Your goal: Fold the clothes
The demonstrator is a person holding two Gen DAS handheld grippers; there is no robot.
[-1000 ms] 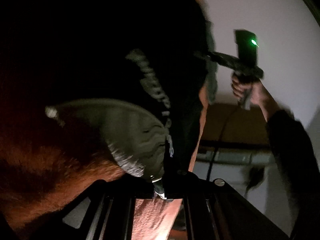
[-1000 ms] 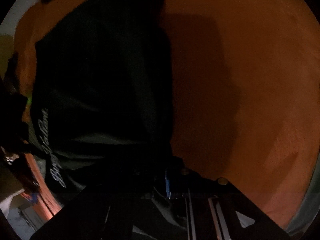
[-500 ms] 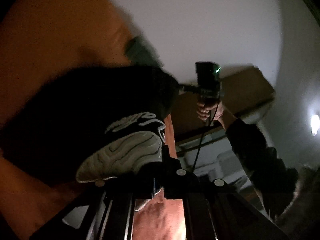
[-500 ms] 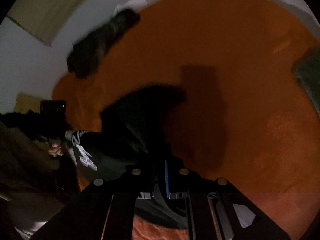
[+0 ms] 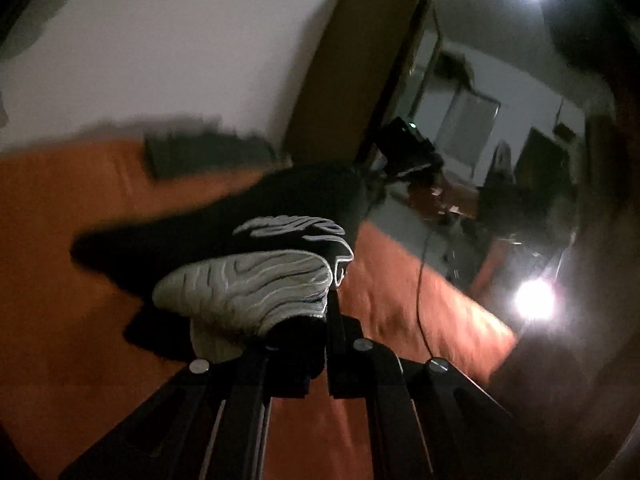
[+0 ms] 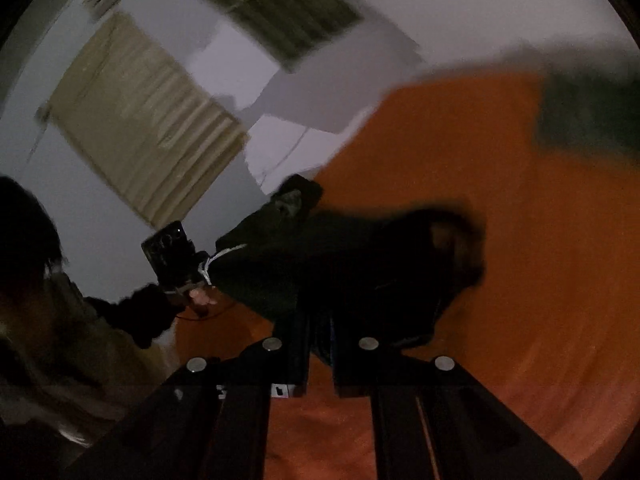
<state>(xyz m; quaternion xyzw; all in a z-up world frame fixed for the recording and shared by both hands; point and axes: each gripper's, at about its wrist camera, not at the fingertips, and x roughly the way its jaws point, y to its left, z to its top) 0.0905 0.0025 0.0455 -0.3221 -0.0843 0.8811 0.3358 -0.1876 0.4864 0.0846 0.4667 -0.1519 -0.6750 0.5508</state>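
In a dim room, my left gripper (image 5: 316, 344) has its jaws closed tight on a bunched edge of the black garment (image 5: 256, 224), the cloth pinched between them with almost no gap. A grey, wave-lined print (image 5: 244, 288) sits just above the grip, and pale script lettering (image 5: 292, 227) runs beyond it, too blurred to read. The garment stretches away above the orange bed cover (image 5: 60, 240) toward my right gripper (image 5: 404, 152), small and dark in the distance, a green light on its body. A dark green folded cloth (image 5: 204, 152) lies on the cover near the white wall (image 5: 180, 40).

From the right wrist view, my left gripper (image 6: 176, 256) appears at the left, my hand (image 6: 202, 296) around its handle, the garment's (image 6: 320, 264) white-trimmed corner at it. My right gripper (image 6: 320, 344) has its jaws drawn narrow on the other dark edge, cloth gathered between them. No writing shows here. The orange bed cover (image 6: 540, 260) fills the right side.
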